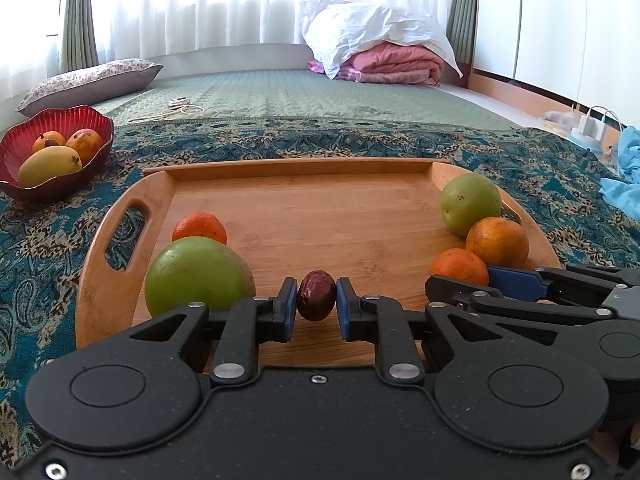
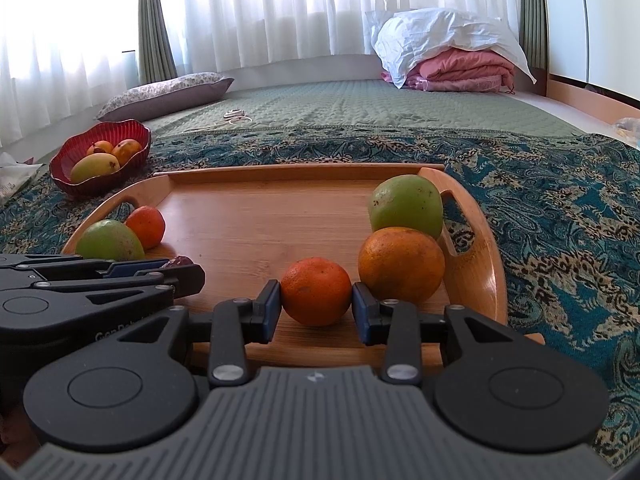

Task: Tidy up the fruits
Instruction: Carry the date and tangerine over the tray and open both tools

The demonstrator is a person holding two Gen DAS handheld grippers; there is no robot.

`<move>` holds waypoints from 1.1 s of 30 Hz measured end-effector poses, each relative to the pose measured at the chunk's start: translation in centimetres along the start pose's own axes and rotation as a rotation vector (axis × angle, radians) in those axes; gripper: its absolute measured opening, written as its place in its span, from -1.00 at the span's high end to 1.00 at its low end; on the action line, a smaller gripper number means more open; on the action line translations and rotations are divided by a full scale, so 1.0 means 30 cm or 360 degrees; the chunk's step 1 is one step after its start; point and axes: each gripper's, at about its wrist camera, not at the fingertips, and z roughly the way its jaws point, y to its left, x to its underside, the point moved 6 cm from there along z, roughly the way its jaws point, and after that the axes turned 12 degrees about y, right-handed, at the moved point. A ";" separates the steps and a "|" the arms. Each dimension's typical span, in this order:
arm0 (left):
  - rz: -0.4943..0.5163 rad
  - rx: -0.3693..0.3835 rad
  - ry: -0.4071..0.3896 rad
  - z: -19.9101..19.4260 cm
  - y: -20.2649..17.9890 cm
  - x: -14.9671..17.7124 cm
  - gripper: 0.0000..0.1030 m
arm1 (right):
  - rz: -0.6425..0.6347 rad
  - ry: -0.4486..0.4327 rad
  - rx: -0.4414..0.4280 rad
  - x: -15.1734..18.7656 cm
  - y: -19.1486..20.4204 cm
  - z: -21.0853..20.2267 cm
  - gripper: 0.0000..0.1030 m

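Sitting between left hand-held gripper (image 1: 317, 298) pads: date (image 1: 316, 296)

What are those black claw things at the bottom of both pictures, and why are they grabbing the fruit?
They are two grabbing tools; a person holds one in each hand. Each tool carries a camera looking along its two fingers, so each picture is taken from one tool.

The left gripper is shut on a dark red date. The right gripper is shut on a small orange.

Both fruits sit on a wooden tray on a patterned blue cloth. The tray also holds two green fruits and two more oranges. A red bowl to the left holds yellow-orange fruit. The job is sorting fruit.
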 end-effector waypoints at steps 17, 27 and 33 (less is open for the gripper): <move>0.0000 -0.0015 0.0040 0.022 -0.001 -0.001 0.62 | -0.0002 0.0001 0.0001 0.000 0.000 0.002 0.17; 0.0008 -0.0019 0.0048 0.031 -0.002 0.002 0.61 | -0.0004 0.0003 0.0002 0.002 0.001 0.003 0.16; -0.0001 -0.0010 0.0058 0.029 -0.004 0.002 0.60 | -0.0001 0.0012 -0.0001 0.013 -0.002 0.003 0.06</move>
